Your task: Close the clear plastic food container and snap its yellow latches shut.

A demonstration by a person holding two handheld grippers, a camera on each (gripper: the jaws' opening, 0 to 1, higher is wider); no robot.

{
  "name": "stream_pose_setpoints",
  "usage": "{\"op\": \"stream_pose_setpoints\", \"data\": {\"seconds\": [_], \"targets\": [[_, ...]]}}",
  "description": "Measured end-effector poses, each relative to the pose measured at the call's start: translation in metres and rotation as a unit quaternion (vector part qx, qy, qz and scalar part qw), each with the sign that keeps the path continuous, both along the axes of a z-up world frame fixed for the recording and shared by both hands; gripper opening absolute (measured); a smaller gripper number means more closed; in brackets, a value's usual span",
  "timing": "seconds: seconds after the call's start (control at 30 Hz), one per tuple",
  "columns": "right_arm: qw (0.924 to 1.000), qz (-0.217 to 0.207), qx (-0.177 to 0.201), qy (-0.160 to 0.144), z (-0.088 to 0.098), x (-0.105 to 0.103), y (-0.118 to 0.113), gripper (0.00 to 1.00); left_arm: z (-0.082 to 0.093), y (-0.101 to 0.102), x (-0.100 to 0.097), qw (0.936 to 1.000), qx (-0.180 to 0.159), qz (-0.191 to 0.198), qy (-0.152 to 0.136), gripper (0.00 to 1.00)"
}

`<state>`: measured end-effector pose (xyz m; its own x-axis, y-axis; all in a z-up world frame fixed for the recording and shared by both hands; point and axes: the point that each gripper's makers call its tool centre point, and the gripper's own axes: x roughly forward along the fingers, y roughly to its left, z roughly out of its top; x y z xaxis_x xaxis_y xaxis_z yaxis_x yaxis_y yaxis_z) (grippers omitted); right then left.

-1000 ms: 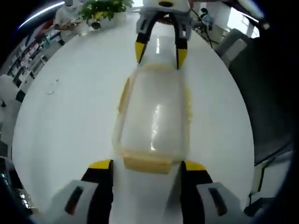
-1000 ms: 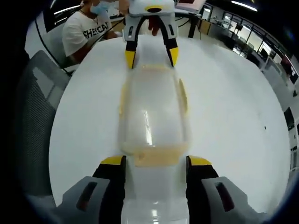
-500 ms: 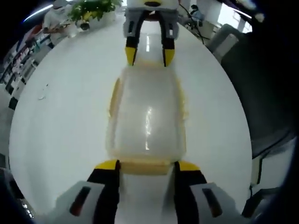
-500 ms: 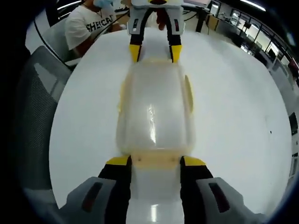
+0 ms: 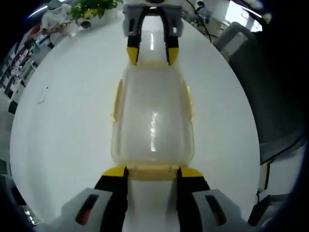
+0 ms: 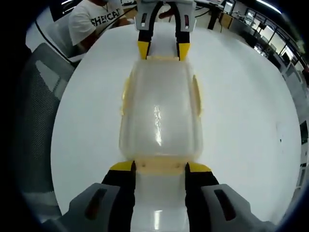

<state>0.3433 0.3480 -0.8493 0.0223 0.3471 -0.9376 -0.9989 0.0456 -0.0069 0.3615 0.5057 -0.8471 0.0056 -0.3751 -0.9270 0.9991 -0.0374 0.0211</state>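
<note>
So in the last second both grippers closed in on the container [image 5: 153, 121] from its two short ends, and the gap at each end is basically gone. In the left gripper view the left gripper [image 5: 152, 170] has its yellow tips sitting right at the near end latch [image 5: 152, 171], where a second ago there was clear table between them, and the right gripper [image 5: 152, 54] went from hovering off the far end to being right up against the far rim. Same story from the other side: in the right gripper view the right gripper [image 6: 160, 166] brackets its near end latch [image 6: 160, 166], with the left gripper [image 6: 163, 50] at the far end. Both sets of jaws are open about as wide as the latch tab, straddling it rather than pinching; I can't honestly tell if the pads are touching plastic yet. To me that reads as lined up to press both end latches at once. The box itself sits in the middle of the white table [image 5: 63, 125], a cloudy see-through tub with the lid already on, looks empty as far as I can tell, and yellow side latches [image 6: 197, 96] along the long edges that seem to stick out a bit, so probably not snapped yet.
</note>
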Motion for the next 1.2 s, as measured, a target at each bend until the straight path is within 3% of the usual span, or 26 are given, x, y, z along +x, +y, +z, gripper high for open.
{"op": "stream_pose_setpoints", "data": {"seconds": [0.27,0.6,0.73,0.9,1.2], "targets": [[1.0,0.005,-0.006,-0.001,-0.001,-0.001,-0.001,0.38,0.0,0.0,0.001,0.9999,-0.011,-0.003,0.001,0.35],[1.0,0.006,0.001,-0.006,0.001,-0.003,-0.003,0.36,0.002,-0.003,-0.004,1.0,0.004,0.002,-0.005,0.33],[0.9999,0.01,0.007,-0.008,0.002,-0.001,-0.01,0.36,0.011,-0.006,-0.003,0.9999,-0.011,0.009,-0.008,0.33],[0.9994,0.01,0.032,-0.008,0.017,0.0,-0.01,0.36,0.025,-0.008,-0.003,0.9998,-0.011,0.012,-0.01,0.33],[0.999,0.022,0.039,-0.009,0.042,-0.005,-0.004,0.36,0.042,-0.002,-0.01,0.9995,-0.009,0.028,-0.009,0.33]]}}
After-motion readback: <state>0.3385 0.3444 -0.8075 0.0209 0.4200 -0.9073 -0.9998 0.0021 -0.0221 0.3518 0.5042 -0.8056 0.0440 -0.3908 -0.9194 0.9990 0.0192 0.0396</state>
